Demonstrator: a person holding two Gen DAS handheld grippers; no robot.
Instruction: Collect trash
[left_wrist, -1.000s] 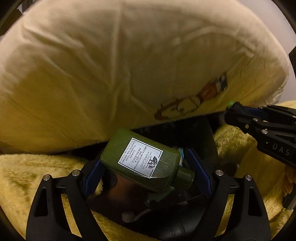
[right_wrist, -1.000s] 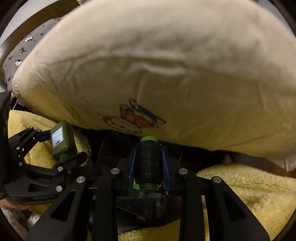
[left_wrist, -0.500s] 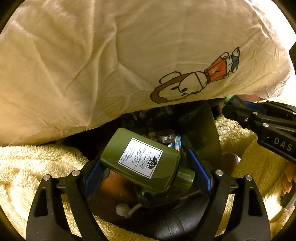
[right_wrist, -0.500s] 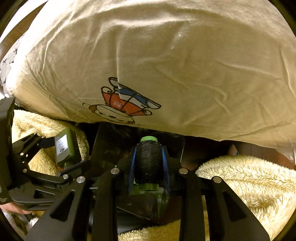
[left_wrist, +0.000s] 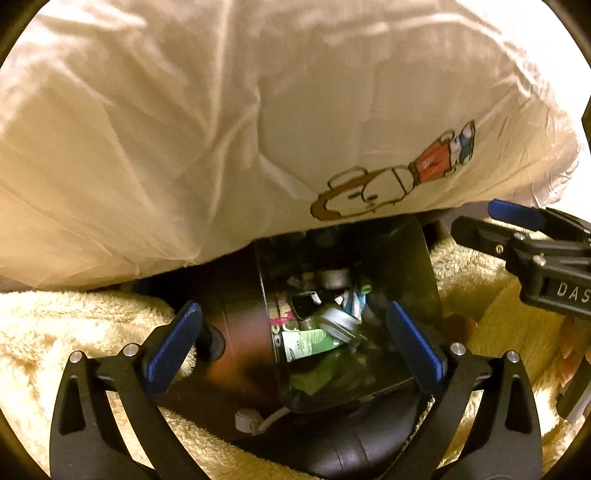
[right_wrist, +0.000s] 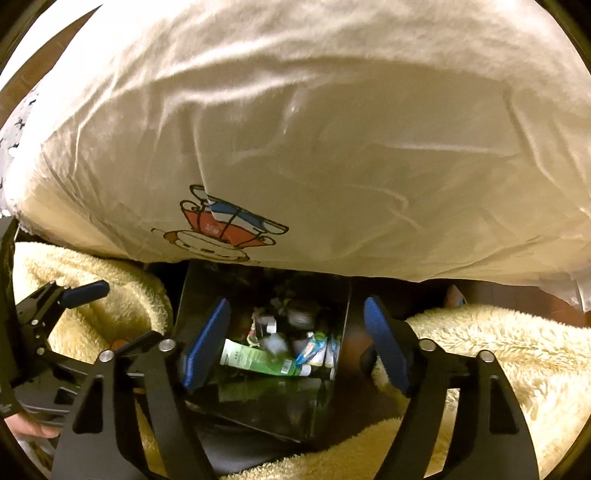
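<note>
Both grippers, left (left_wrist: 293, 341) and right (right_wrist: 295, 345), hung spread wide, empty, over black bin (left_wrist: 424, 266) at lower centre, likely positioned for dropping; trash (right_wrist: 258, 356) inside.

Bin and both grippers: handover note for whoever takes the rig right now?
Left gripper: open, empty, above the bin.
Right gripper: open, empty, above the same bin.
Bin: dark, open-topped, wedged between the fuzzy yellow blanket and the big pillow. It holds mixed trash, including a green tube and a small metal tin.
Done: the green bottle and the black thread spool held a second ago are out of the jaws; I cannot pick either out for certain in the pile.
Left: no other trash shows in these views. Pull both grippers back and scan the bed.
</note>
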